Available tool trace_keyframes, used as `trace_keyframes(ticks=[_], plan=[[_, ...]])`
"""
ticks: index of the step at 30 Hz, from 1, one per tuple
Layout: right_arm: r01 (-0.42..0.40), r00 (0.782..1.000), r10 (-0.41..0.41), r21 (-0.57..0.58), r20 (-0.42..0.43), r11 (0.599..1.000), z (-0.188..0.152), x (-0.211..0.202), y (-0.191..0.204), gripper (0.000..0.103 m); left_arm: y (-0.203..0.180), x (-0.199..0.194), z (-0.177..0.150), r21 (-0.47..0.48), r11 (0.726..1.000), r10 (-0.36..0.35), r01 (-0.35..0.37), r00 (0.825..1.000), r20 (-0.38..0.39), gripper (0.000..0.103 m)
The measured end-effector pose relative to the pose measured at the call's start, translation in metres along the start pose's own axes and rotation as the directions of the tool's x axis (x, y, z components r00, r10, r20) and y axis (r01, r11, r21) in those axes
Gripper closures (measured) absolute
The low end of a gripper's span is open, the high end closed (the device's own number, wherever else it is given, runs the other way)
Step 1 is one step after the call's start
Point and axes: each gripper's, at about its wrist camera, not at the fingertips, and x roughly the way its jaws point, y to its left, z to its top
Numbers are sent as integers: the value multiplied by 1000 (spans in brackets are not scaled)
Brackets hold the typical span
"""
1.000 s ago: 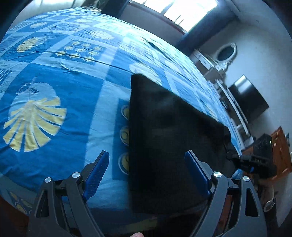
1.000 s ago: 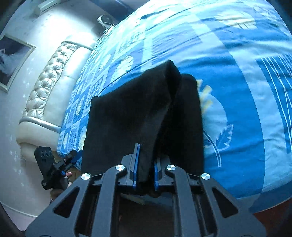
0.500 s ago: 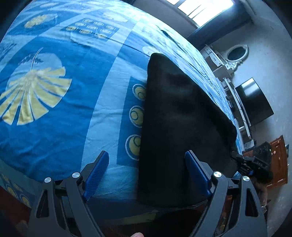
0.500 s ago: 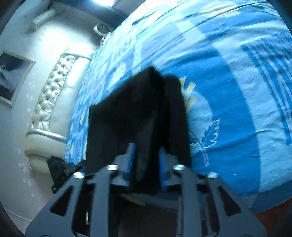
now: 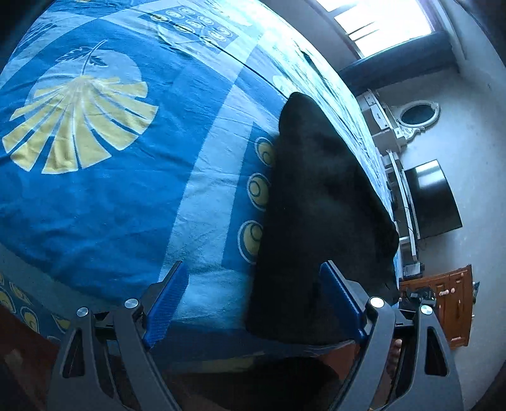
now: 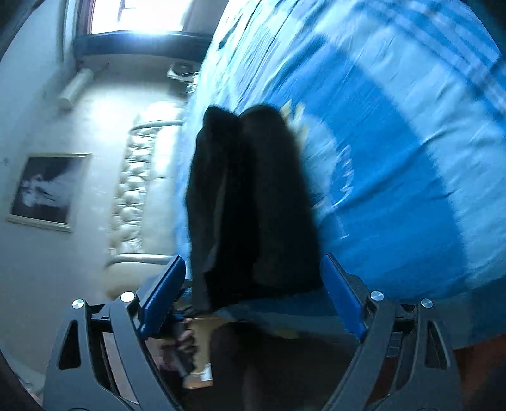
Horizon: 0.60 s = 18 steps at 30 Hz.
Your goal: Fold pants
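Jaws of our right hand-held gripper have just been opening, pants loose between them; the left hand-held gripper gapes too. Black folded pants lie near the edge of the blue patterned bed; beyond, we see a window and tufted headboard.

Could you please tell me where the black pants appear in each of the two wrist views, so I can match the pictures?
Left wrist view: the black pants lie right of centre, running from mid-frame down to the bed's near edge.
Right wrist view: the black pants fill the centre, blurred, above the gap between the open fingers.
Shared landmark: the blue patterned bedspread under them.
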Motion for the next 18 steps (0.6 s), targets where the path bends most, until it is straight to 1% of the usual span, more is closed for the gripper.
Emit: trace_keyframes(ticks=[1, 3, 4, 6, 7, 8, 9, 10, 11, 12, 13, 14, 15, 17, 18], plan=[[0, 1000, 0, 1, 0, 1000, -1, 4, -1, 14, 0, 0, 0, -11, 1000, -23, 23, 1000, -5, 19], [0, 1000, 0, -3, -11, 1000, -2, 9, -1, 14, 1, 3, -4, -64, 994, -96, 94, 995, -30, 19], [5, 1000, -5, -16, -16, 1000, -3, 11, 0, 14, 2, 6, -6, -88, 989, -121, 117, 992, -41, 19], [15, 1000, -15, -34, -18, 999, -4, 14, 4, 14, 5, 12, -11, -131, 981, -153, 144, 987, -55, 19], [13, 1000, -13, -34, -14, 999, -4, 15, 4, 14, 5, 13, -12, -139, 978, -162, 154, 985, -50, 19], [10, 1000, -10, -33, -10, 999, -5, 18, 6, 14, 5, 14, -13, -147, 974, -183, 175, 982, -46, 19], [12, 1000, -13, -40, -10, 999, -6, 19, 7, 16, 5, 17, -13, -168, 961, -231, 220, 972, -49, 19], [26, 1000, -27, -48, -9, 998, -5, 20, 9, 20, 5, 20, -14, -191, 949, -265, 250, 962, -57, 18], [46, 999, -47, -58, -7, 997, -6, 21, 8, 36, 5, 22, -15, -204, 946, -268, 253, 962, -52, 17], [59, 998, -60, -66, -6, 996, -7, 22, 8, 52, 4, 22, -15, -194, 948, -266, 252, 963, -49, 17], [54, 998, -54, -63, -10, 997, -6, 24, 7, 56, 4, 24, -15, -181, 949, -269, 256, 962, -51, 17], [52, 998, -53, -64, -15, 997, -6, 25, 5, 61, 7, 26, -14, -191, 943, -285, 271, 957, -48, 17], [56, 998, -57, -67, -16, 996, -7, 25, 4, 63, 11, 27, -15, -217, 934, -298, 283, 954, -41, 17], [52, 999, -53, -66, -12, 996, -8, 27, 5, 64, 16, 28, -15, -262, 916, -321, 303, 947, -28, 17], [51, 999, -52, -66, -10, 997, -8, 28, 6, 65, 15, 29, -14, -261, 916, -324, 304, 945, -36, 17]])
